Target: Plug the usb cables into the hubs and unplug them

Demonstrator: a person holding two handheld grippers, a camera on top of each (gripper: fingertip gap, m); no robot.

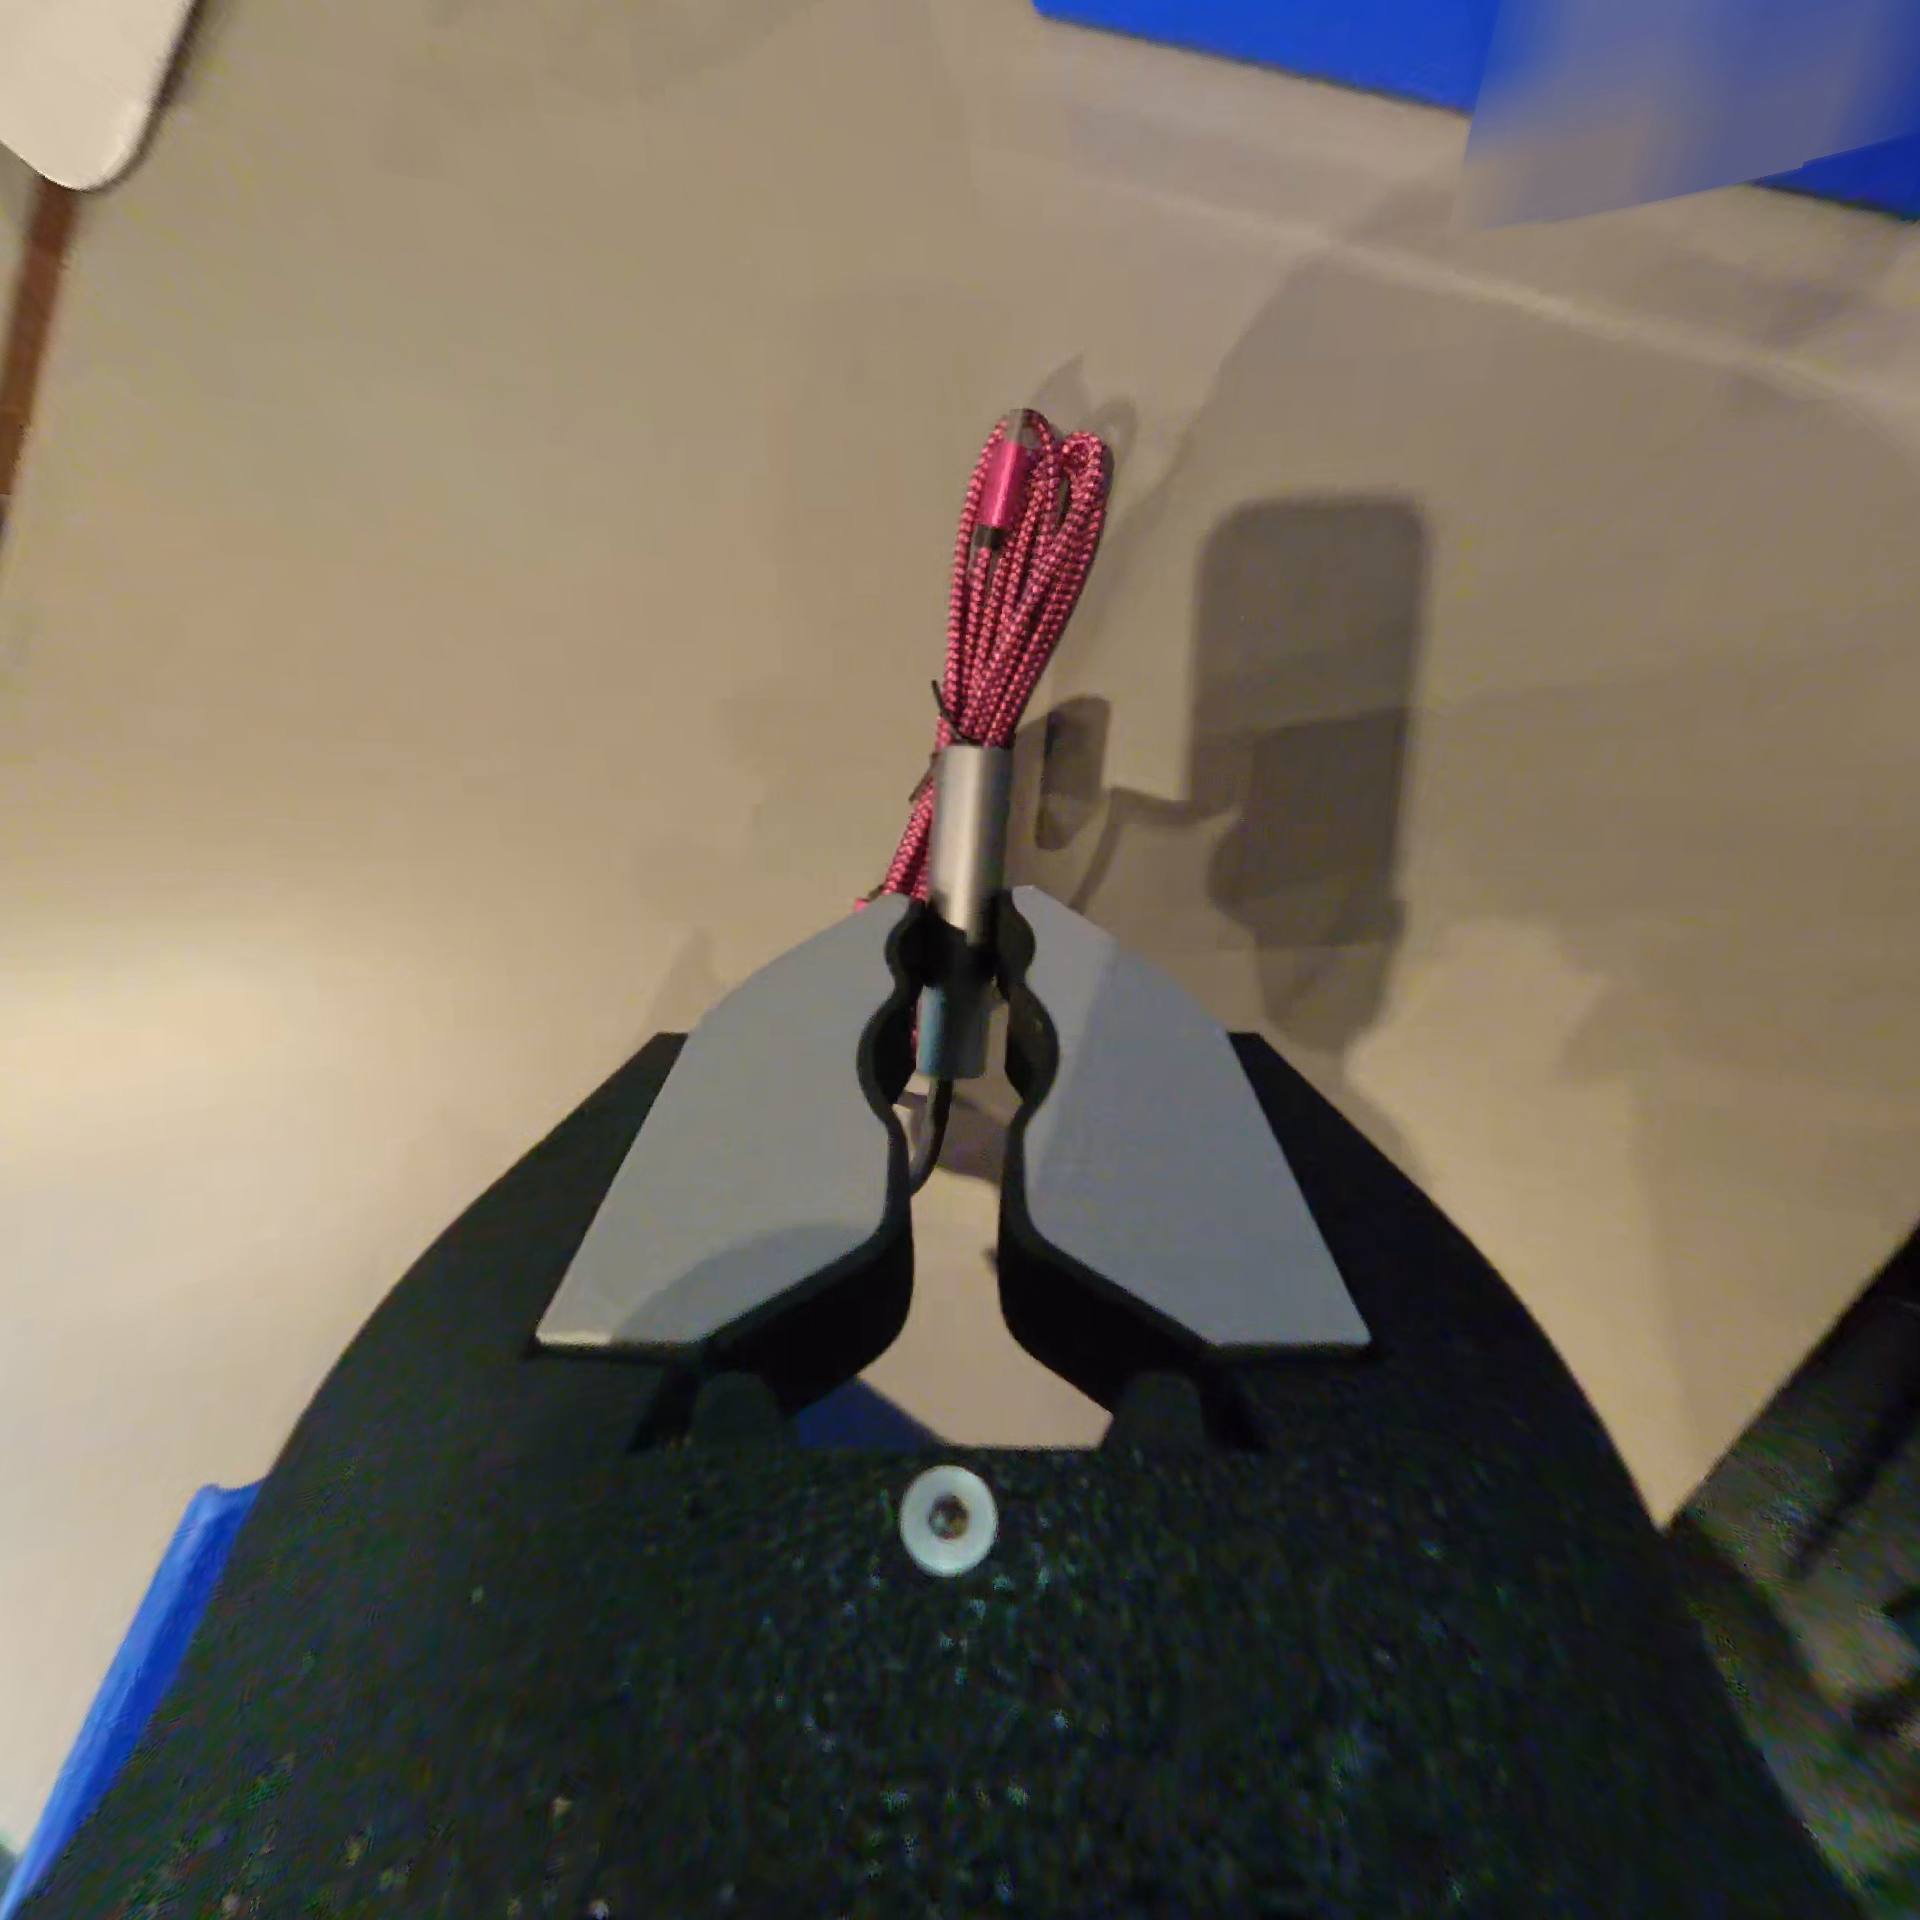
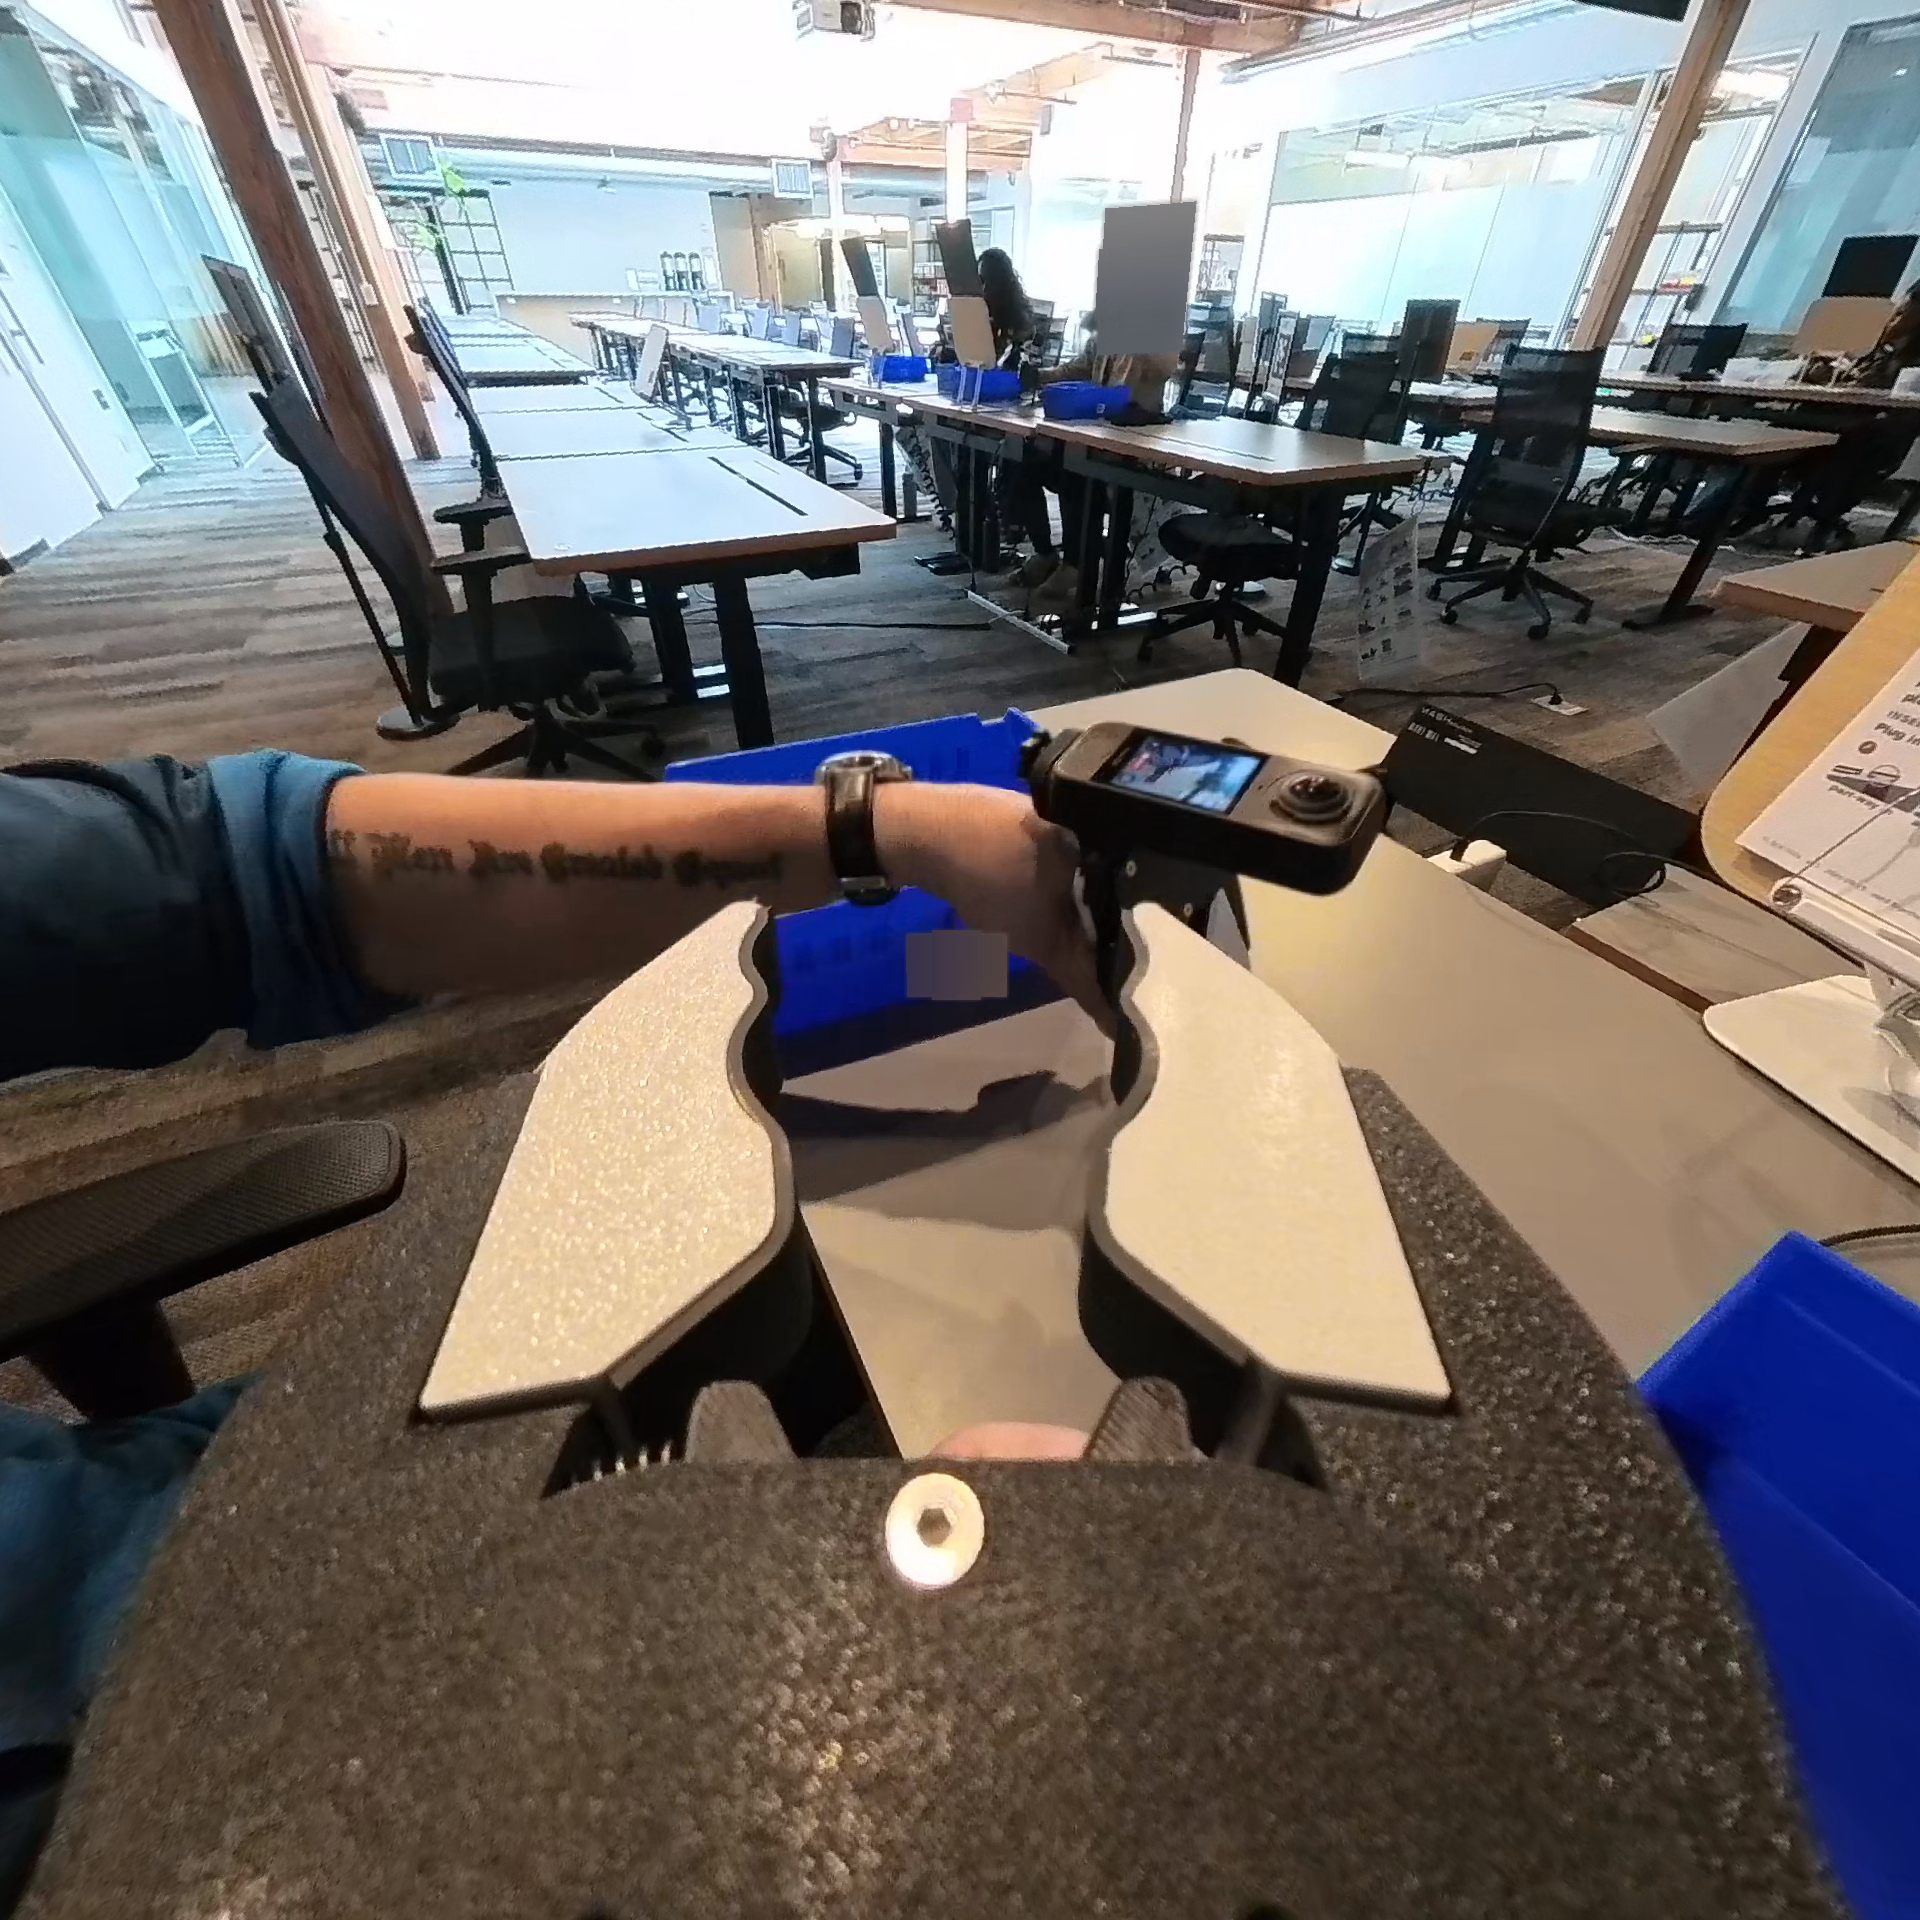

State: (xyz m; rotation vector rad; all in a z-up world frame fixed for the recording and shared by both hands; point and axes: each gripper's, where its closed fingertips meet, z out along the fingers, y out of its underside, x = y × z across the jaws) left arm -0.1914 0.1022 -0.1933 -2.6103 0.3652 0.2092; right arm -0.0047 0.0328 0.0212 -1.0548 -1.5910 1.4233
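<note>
In the left wrist view my left gripper (image 1: 961, 920) is shut on a slim grey hub (image 1: 968, 831), which sticks out forward from the fingertips above the beige table (image 1: 416, 623). A thin dark lead leaves the hub's near end between the fingers. A tied bundle of pink braided usb cable (image 1: 1013, 603) lies right beyond the hub, its pink plug (image 1: 1006, 483) at the far end. I cannot tell whether the cable is plugged into the hub. In the right wrist view my right gripper (image 2: 945, 935) is open and empty over the table's near edge.
The person's bare forearm (image 2: 571, 883) with a wristwatch reaches across, holding the other gripper with its black camera (image 2: 1205, 805). A blue bin (image 2: 862, 956) stands beyond my right fingers, another blue bin (image 2: 1808, 1403) at right. A sign stand (image 2: 1829, 831) and a black box (image 2: 1538, 800) stand at far right. Tip to tip, the grippers are about 30 centimetres apart.
</note>
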